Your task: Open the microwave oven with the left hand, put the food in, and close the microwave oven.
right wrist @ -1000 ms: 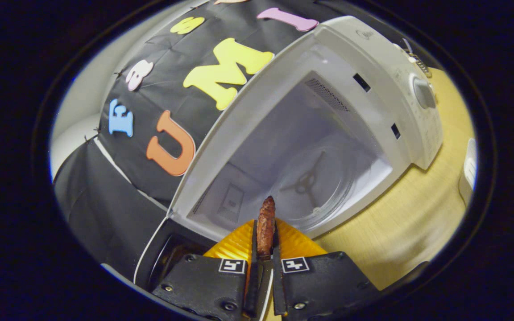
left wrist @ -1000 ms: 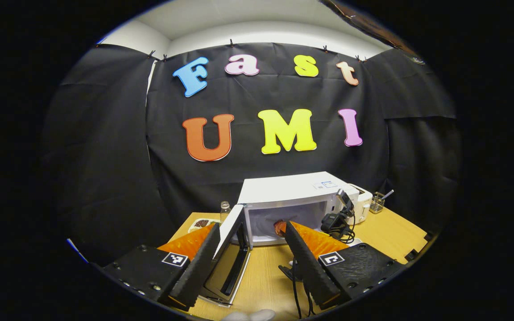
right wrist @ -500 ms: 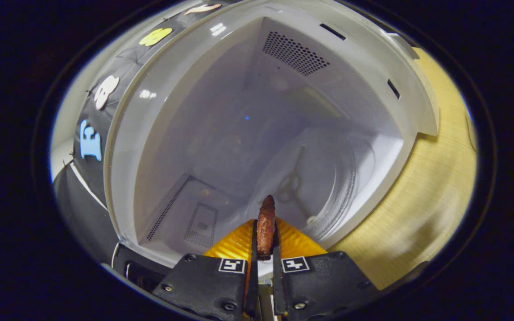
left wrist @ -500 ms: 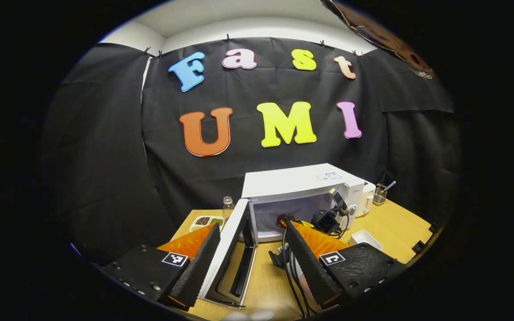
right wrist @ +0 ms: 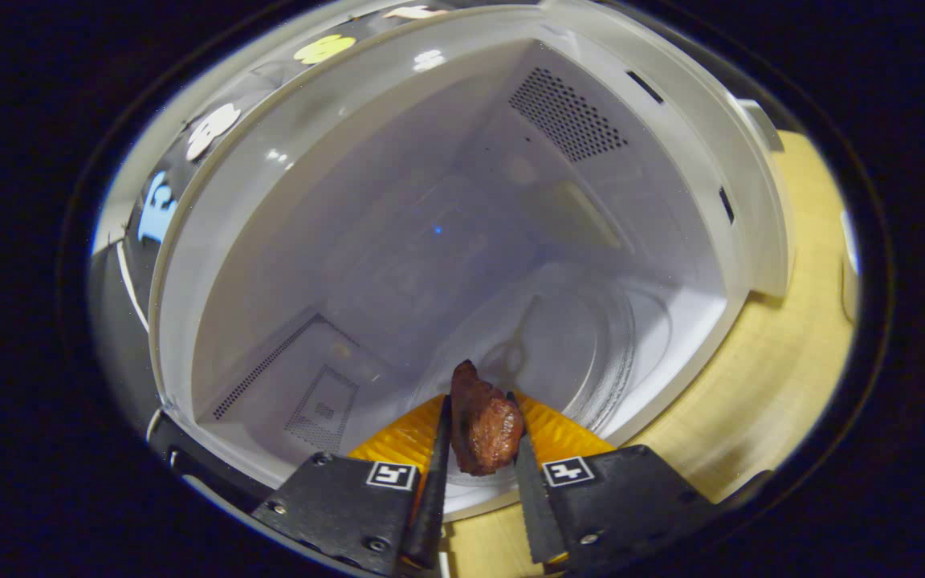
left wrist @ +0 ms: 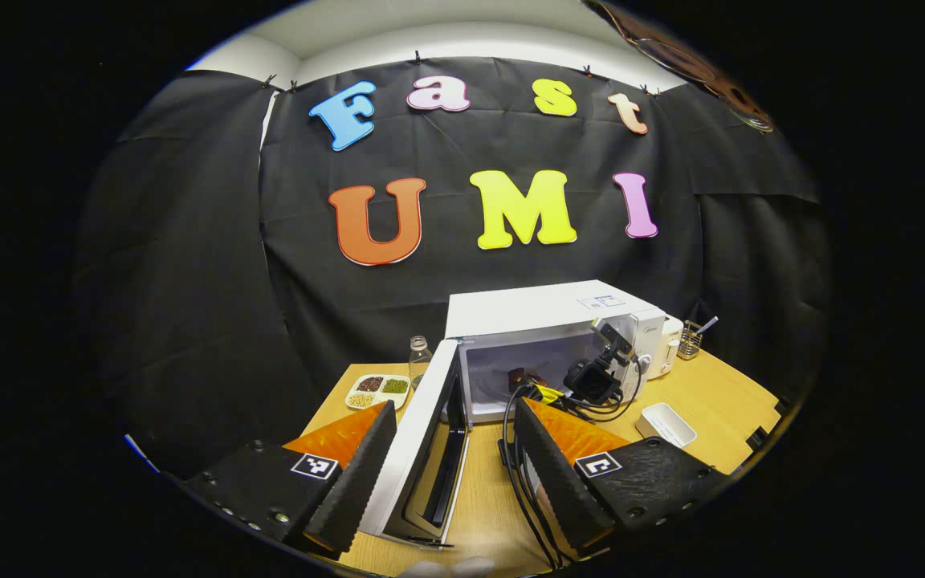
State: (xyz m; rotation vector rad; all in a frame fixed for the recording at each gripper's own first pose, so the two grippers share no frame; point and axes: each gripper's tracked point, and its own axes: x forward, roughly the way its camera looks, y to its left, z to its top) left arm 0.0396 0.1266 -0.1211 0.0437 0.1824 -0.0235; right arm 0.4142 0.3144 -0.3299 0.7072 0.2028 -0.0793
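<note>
I am looking along the right gripper (right wrist: 477, 417) into the open microwave (right wrist: 462, 241). Its fingers are parted a little, with the piece of meat (right wrist: 482, 421) sitting between them. The meat is leaning toward the right finger, and I cannot tell whether both fingers are pressing on it. It is hanging at the front edge of the cavity, over the near rim of the glass turntable (right wrist: 559, 353). The cavity's back wall and the vent holes in its side walls are showing beyond it, and the wooden table (right wrist: 784, 361) is showing to the right of the microwave.

In the left gripper view, I am holding the left gripper (left wrist: 454, 445) back from the table's near edge, its fingers spread wide and gripping nothing. The microwave (left wrist: 543, 321) is standing toward the far edge of the table (left wrist: 719, 401), and its door (left wrist: 422, 449) is swung out toward me. Farther off, the right gripper (left wrist: 591, 377) is reaching into the cavity, its cables trailing back across the table. A divided dish of food (left wrist: 378, 389) and a small bottle (left wrist: 420, 353) are sitting left of the microwave, toward the far left corner. A white tray (left wrist: 667, 423) is lying to the right, near the front. A wire holder (left wrist: 691, 341) is standing at the far right.
</note>
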